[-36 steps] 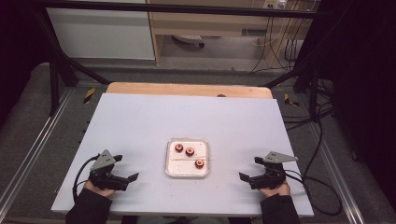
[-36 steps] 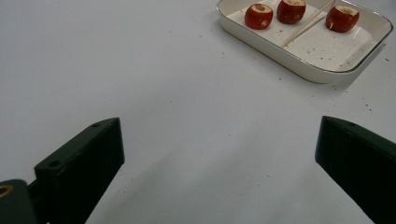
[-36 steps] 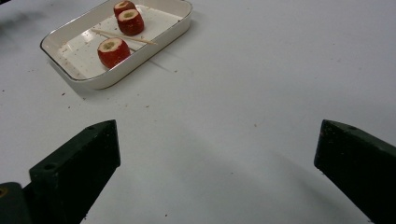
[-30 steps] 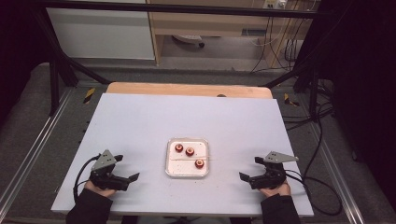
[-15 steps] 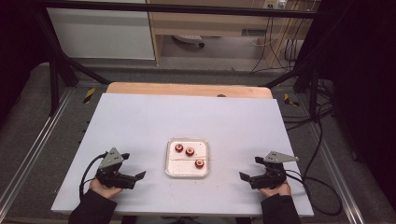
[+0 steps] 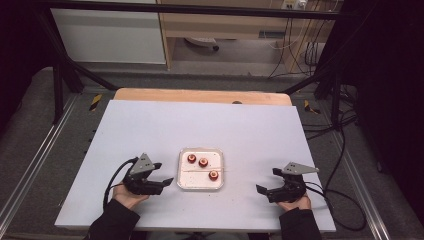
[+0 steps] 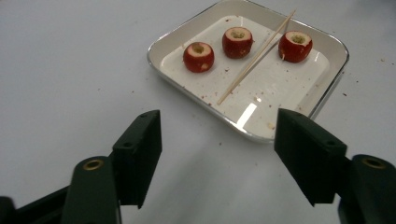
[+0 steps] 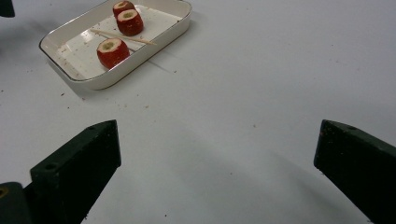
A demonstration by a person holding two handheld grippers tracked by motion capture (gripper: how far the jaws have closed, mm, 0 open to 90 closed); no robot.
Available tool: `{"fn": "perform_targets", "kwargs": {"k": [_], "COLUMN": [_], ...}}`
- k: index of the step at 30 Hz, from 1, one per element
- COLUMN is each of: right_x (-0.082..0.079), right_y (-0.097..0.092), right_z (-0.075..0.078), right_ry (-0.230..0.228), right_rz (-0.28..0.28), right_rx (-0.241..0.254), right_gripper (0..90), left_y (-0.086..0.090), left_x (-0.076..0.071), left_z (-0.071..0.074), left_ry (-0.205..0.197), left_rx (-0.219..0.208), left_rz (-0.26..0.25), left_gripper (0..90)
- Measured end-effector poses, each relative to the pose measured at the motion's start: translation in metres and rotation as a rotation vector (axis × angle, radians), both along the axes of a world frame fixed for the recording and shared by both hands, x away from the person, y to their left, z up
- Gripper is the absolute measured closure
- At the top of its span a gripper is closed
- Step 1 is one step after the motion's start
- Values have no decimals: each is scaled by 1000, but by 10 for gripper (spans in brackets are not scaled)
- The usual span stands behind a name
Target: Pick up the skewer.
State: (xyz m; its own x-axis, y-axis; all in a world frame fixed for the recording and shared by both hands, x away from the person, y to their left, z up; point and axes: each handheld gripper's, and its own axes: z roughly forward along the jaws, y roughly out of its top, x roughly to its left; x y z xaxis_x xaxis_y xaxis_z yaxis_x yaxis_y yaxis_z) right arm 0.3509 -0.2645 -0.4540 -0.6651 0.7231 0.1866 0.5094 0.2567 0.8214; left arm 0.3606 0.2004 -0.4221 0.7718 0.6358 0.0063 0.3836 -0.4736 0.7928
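Note:
A white square tray (image 6: pixel 192 182) lies at the table's front middle. It holds three red cored fruits (image 6: pixel 203 162) and a thin wooden skewer (image 6: pixel 200 170). My left gripper (image 6: pixel 165 174) hovers just left of the tray, pointing at it. Its jaws have just been closing, and they stand apart with nothing between them. In the left gripper view the tray's near rim (image 7: pixel 196 100) lies just ahead of the left gripper (image 7: pixel 219 149), with the skewer (image 7: pixel 254 58) slanting between the fruits (image 7: pixel 198 57). My right gripper (image 6: pixel 266 180) rests open to the right of the tray, well apart from it, and holds nothing.
The white tabletop (image 6: pixel 200 125) has a wooden strip (image 6: pixel 200 96) along its far edge. Cables (image 6: pixel 345 210) trail off the right side. In the right gripper view the tray (image 8: pixel 79 58) lies far off at the upper left, across bare table speckled with crumbs.
My left gripper has moved right, toward the tray, and risen slightly; its jaws stand narrower than before. The right gripper, the tray and the fruits have not moved.

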Motion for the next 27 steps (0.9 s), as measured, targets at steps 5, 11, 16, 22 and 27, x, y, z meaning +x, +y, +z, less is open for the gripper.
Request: {"fn": "perform_targets", "kwargs": {"k": [5, 11, 16, 22, 27], "right_x": [0, 0, 0, 0, 0], "right_y": [0, 0, 0, 0, 0], "right_z": [0, 0, 0, 0, 0], "right_ry": [-3, 0, 3, 0, 2], "right_rz": [2, 1, -3, 1, 0], "right_rx": [-1, -2, -1, -2, 0], "right_gripper": [12, 12, 12, 12, 12], "left_y": [-18, -36, -51, -58, -63], "left_x": [7, 16, 22, 31, 38], "left_z": [3, 2, -3, -9, -14], "left_ry": [13, 17, 26, 54, 66], "left_rx": [11, 19, 16, 5, 23], "left_rz": [16, 23, 14, 18, 20], "left_gripper": [505, 695, 826, 898, 898]}}
